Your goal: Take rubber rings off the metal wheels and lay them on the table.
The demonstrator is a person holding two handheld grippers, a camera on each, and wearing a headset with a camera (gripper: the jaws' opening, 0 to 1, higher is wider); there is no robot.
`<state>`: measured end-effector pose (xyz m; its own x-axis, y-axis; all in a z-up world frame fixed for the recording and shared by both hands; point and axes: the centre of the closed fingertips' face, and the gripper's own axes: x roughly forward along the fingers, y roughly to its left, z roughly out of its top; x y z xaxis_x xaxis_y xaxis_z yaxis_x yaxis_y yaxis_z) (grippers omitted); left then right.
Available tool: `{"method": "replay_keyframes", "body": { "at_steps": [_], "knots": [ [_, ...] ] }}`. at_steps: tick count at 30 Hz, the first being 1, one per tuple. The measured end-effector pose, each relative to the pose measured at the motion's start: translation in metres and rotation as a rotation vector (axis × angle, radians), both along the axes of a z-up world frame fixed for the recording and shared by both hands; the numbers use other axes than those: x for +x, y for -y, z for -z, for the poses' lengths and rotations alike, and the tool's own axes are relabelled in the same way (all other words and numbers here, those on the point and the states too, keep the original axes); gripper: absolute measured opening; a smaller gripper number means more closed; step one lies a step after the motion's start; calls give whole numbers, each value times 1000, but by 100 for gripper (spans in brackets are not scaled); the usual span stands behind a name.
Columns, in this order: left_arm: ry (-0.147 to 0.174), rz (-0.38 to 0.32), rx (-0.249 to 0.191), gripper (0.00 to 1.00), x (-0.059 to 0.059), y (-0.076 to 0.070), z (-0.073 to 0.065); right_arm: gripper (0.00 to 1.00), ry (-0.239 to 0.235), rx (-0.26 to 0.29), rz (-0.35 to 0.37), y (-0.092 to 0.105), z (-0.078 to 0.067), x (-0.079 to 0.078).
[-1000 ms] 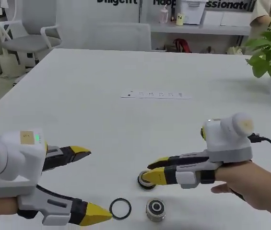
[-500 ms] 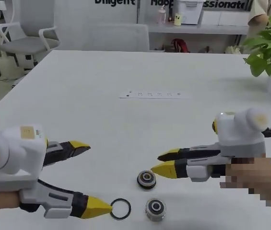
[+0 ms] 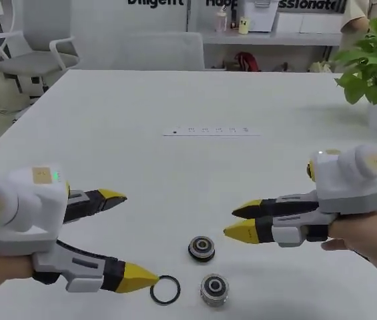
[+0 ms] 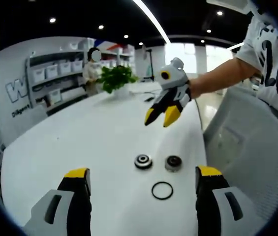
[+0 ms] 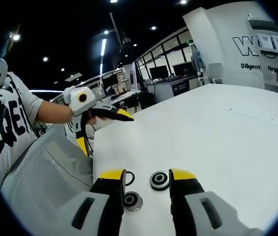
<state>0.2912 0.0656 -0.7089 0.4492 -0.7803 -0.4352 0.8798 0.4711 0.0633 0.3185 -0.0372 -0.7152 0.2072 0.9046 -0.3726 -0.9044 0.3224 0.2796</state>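
Two small metal wheels lie near the table's front edge. The farther wheel (image 3: 202, 247) (image 4: 143, 161) (image 5: 160, 180) wears a black rubber ring. Beside the nearer, bare silver wheel (image 3: 214, 288) (image 4: 173, 163) (image 5: 132, 200) lies a loose black ring (image 3: 165, 290) (image 4: 162, 190) (image 5: 128, 177), flat on the table. My left gripper (image 3: 127, 237) (image 4: 142, 173) (image 5: 104, 132) is wide open, its lower jaw tip close to the loose ring. To the right of the wheels my right gripper (image 3: 241, 220) (image 5: 147, 174) (image 4: 159, 116) hovers, open by a narrow gap, holding nothing.
The white table (image 3: 175, 100) stretches far ahead, with a flat strip of small marks (image 3: 208, 131) at its middle. A potted plant (image 3: 371, 67) stands at the right edge. An office chair (image 3: 28, 57) and shelves stand beyond the table.
My right gripper has drawn back to the right and slightly up, away from the ringed wheel that it reached a second ago. The left gripper, wheels and loose ring have stayed put.
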Motion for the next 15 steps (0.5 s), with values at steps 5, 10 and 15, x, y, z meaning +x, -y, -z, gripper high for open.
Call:
{"method": "replay_keyframes", "body": {
  "at_steps": [5,10,15],
  "knots": [
    [-2,1,1,89,4,2,1,33,17,-34,-12,1,7,-2],
    [-5,1,-5,89,9,5,1,33,32,-61,-21,5,13,0],
    [-11,2,-8,87,13,8,3,32,31,-72,-18,8,19,4]
  ]
}}
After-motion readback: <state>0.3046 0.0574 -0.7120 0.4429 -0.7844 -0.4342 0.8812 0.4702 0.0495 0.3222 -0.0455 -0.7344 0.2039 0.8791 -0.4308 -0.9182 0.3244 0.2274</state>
